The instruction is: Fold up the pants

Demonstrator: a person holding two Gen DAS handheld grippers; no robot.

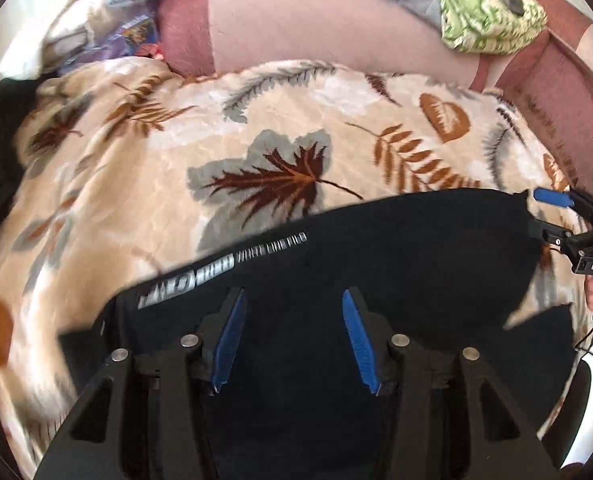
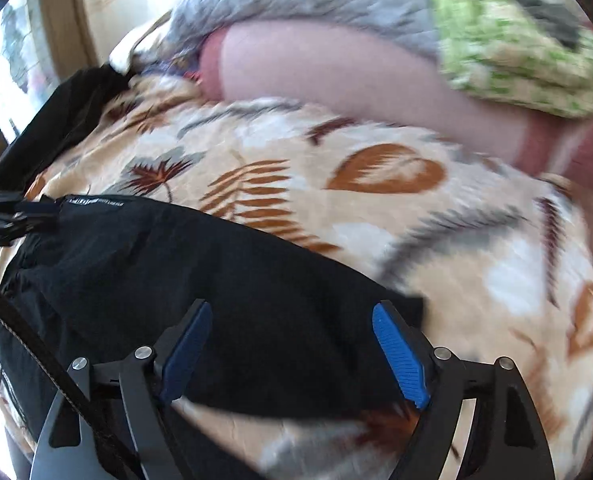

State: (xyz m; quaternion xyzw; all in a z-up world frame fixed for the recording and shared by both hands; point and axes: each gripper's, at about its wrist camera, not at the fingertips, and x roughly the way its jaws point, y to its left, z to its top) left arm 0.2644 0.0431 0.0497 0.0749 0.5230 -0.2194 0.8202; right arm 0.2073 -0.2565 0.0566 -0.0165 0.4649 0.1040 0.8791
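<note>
Black pants point(image 1: 376, 248) folded into band across leaf-print blanket point(image 1: 256, 128) on bed, long axis left to right; left gripper point(image 1: 292, 340) spread, over left end by printed lettering point(image 1: 224, 268); right gripper point(image 2: 292, 356) spread, over right end, far corner just past its right pad; each end nearest own gripper

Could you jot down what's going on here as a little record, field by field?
garment: black pants with white lettering, lying partly folded
surface: leaf-print blanket
left gripper: open, over the pants
right gripper: open, at the pants' edge
background: green patterned cloth and grey quilt
sharpness: both views motion-blurred
</note>
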